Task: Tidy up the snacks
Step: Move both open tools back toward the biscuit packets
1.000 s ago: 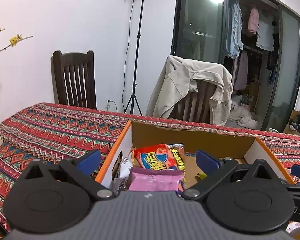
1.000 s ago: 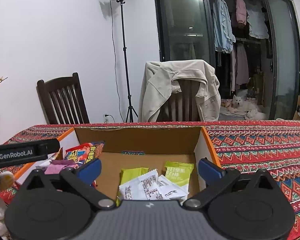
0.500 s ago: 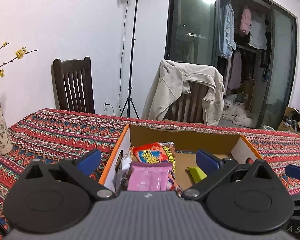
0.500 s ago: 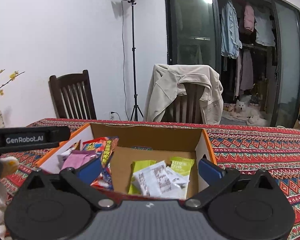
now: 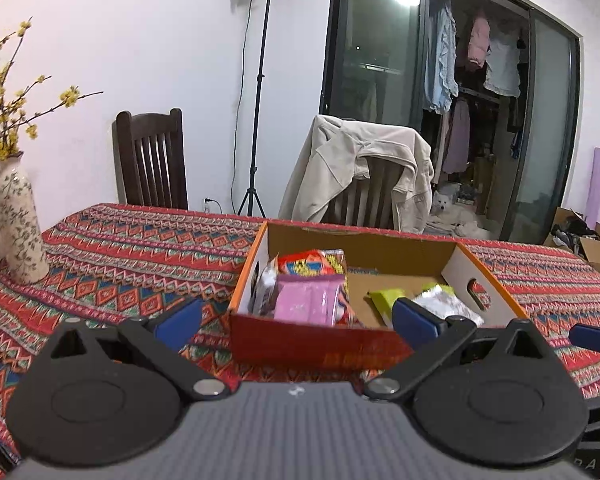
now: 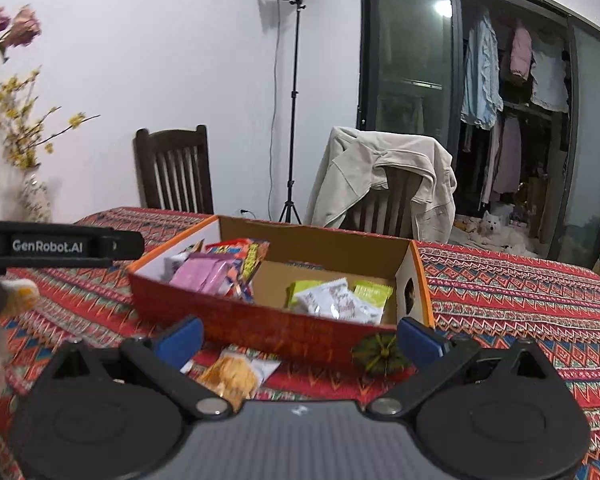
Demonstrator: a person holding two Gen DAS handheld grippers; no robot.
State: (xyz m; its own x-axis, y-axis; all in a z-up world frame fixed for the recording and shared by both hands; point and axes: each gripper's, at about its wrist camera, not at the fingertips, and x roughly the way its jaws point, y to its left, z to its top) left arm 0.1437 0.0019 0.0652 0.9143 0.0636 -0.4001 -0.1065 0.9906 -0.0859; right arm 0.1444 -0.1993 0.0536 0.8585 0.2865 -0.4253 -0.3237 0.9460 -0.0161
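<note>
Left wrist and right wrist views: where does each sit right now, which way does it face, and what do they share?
Left wrist: rides the left hand-held gripper, low before the box's near wall, facing the chairs; its open blue fingers show.
Right wrist: rides the right hand-held gripper, facing likewise; its open fingers show, with the left hand-held gripper's body at left.
Shared: box, pink packet, white packet, beige jacket, light stand.

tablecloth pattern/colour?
The tablecloth is red with bands of multicoloured zigzag and diamond shapes. It shows best in the right wrist view.
</note>
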